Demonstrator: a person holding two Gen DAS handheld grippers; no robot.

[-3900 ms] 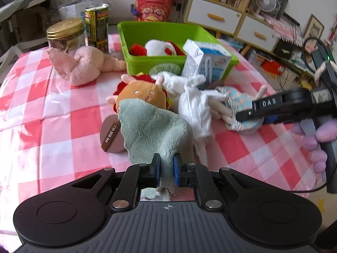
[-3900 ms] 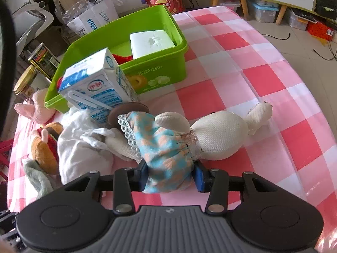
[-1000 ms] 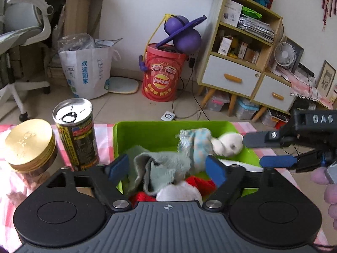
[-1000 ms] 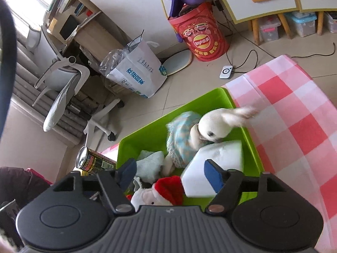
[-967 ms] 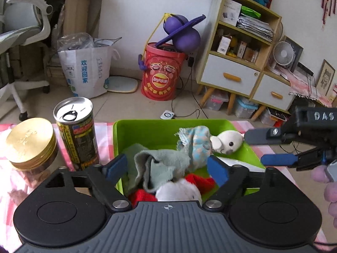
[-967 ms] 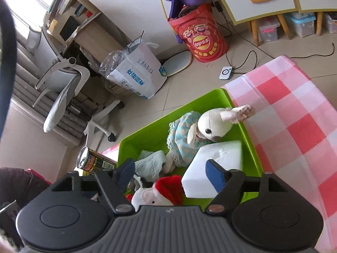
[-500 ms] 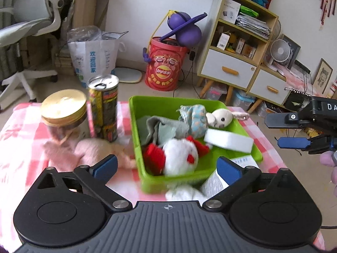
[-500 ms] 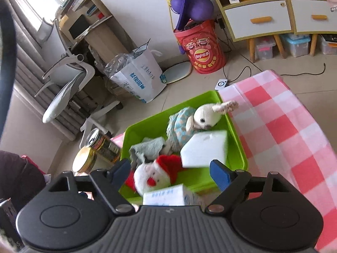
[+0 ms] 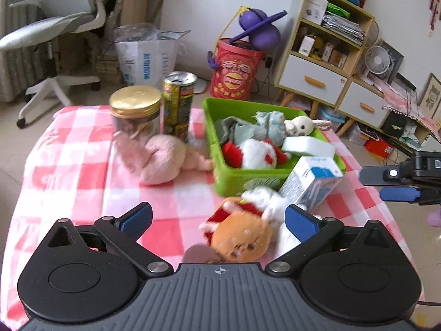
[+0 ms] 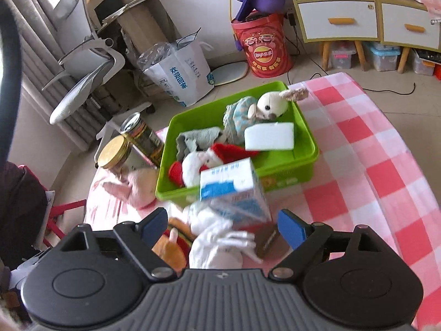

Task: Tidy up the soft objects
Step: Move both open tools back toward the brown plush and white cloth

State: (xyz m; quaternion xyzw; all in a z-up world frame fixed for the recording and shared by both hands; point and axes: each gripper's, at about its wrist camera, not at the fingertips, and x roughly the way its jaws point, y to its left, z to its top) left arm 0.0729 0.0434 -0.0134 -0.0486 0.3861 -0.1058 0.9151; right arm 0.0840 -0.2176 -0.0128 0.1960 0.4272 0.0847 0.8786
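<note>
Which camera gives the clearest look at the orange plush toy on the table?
The left wrist view: the orange plush toy lies unobstructed between the open left gripper. In the right wrist view, only its blurred edge shows behind a gripper finger.

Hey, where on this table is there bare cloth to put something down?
Bare cloth runs along the table's right side, beyond the green bin. There is another patch in front of the pink plush, by the left tongs. It is crowded in front of the bin: milk carton, white toy, orange plush.

Wide-open right claw above milk carton, green bin beyond
</note>
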